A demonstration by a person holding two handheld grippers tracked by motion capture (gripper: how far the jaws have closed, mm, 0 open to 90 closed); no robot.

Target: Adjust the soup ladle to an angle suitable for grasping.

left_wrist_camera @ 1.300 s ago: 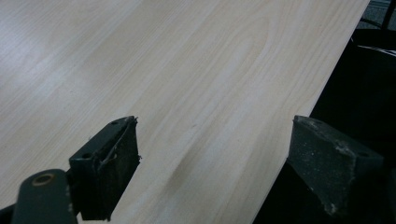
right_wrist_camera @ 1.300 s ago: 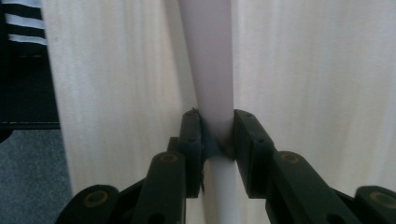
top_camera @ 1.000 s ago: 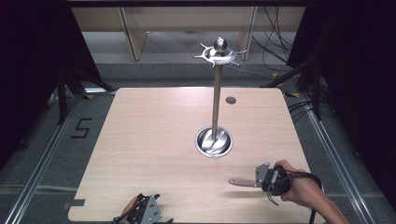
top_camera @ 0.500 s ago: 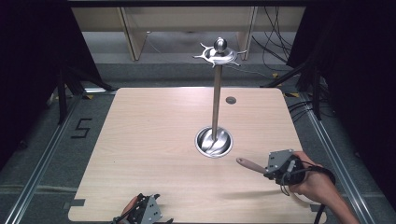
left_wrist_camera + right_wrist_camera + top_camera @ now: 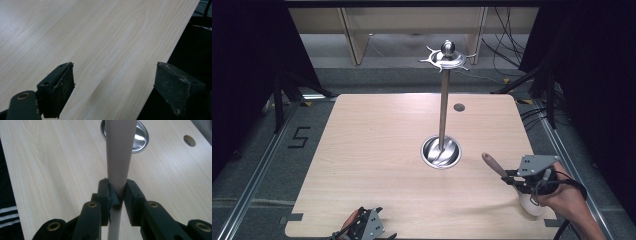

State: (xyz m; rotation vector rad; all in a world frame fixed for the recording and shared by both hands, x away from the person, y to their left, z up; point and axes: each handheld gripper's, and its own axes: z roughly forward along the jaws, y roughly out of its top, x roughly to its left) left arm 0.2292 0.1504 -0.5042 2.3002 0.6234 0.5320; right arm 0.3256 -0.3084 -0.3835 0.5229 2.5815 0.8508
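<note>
A wooden-handled utensil (image 5: 495,166) is being gripped by the right gripper (image 5: 513,178) near the table's (image 5: 377,150) right front corner. In the right gripper view the pale handle (image 5: 119,155) is being pinched between the two black pads (image 5: 103,192), which are being kept narrow around it; the thicker part of the handle is being shown rising beyond the fingertips, while a thinner stretch is being seen passing down behind them. In the high view the handle's rounded end is being pointed away from the fingertips, up and toward the table's middle, and a pale, blurred lower end (image 5: 531,204) is being seen below the gripper, beside the person's hand (image 5: 564,200); what that end is cannot be told.

Beyond the fingertips of the right gripper, the round steel base (image 5: 441,151) of a tall metal stand is being seen, near the handle's tip but apart from it. Its pole (image 5: 443,107) is being carried up to a pronged top with a ball knob (image 5: 447,54). A small round hole (image 5: 459,107) in the tabletop is lying farther off, past the base.

The left gripper (image 5: 364,231) is being held at the table's front edge. In the left gripper view its pads (image 5: 58,86) are being kept wide apart, with nothing between them but bare wood and the table's edge.
</note>
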